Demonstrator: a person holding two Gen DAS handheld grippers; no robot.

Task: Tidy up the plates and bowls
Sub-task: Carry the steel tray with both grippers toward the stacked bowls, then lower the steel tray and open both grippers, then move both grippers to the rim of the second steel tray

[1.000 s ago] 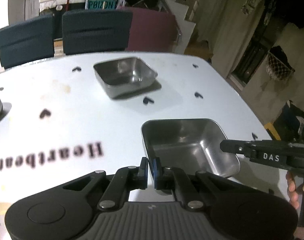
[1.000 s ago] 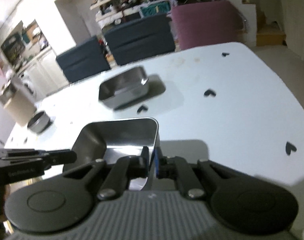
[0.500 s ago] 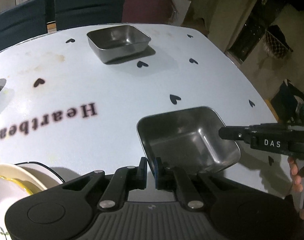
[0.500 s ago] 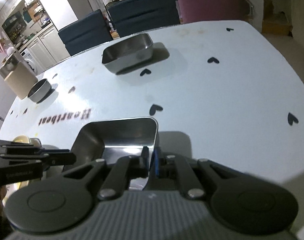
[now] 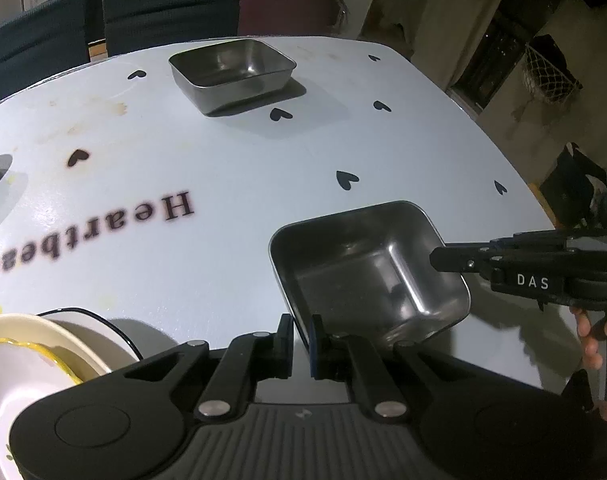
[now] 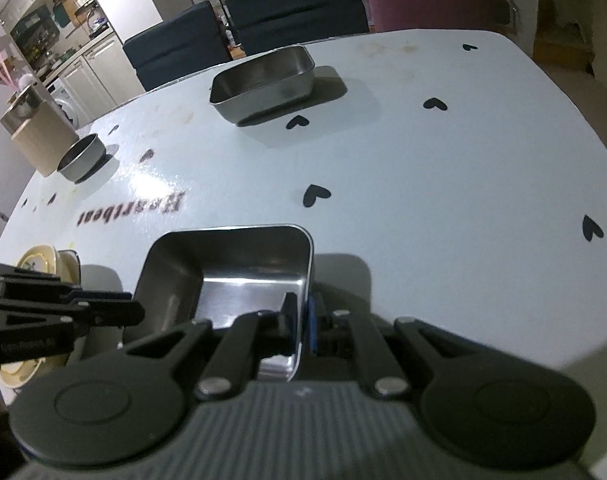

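A square steel tray (image 5: 367,268) is gripped from two sides. My left gripper (image 5: 301,334) is shut on its near left rim. My right gripper (image 5: 439,258) reaches in from the right and pinches the opposite rim. In the right wrist view that tray (image 6: 231,268) fills the lower middle, with my right gripper (image 6: 301,328) shut on its right wall and my left gripper (image 6: 137,312) at its left side. The tray casts a shadow on the white table (image 5: 223,160) and seems slightly raised. A second steel tray (image 5: 231,68) (image 6: 263,84) rests at the far side.
Stacked cream plates (image 5: 35,360) (image 6: 43,264) lie near the table's left front. A round steel bowl (image 6: 81,158) stands at the left edge beside a tan box (image 6: 35,136). Dark chairs (image 6: 295,8) line the far side. A hand (image 5: 595,332) holds the right gripper's handle.
Both grippers have carried the near tray back toward the table's front. The far tray looks further off, and the cream plates have come into the left wrist view at lower left.
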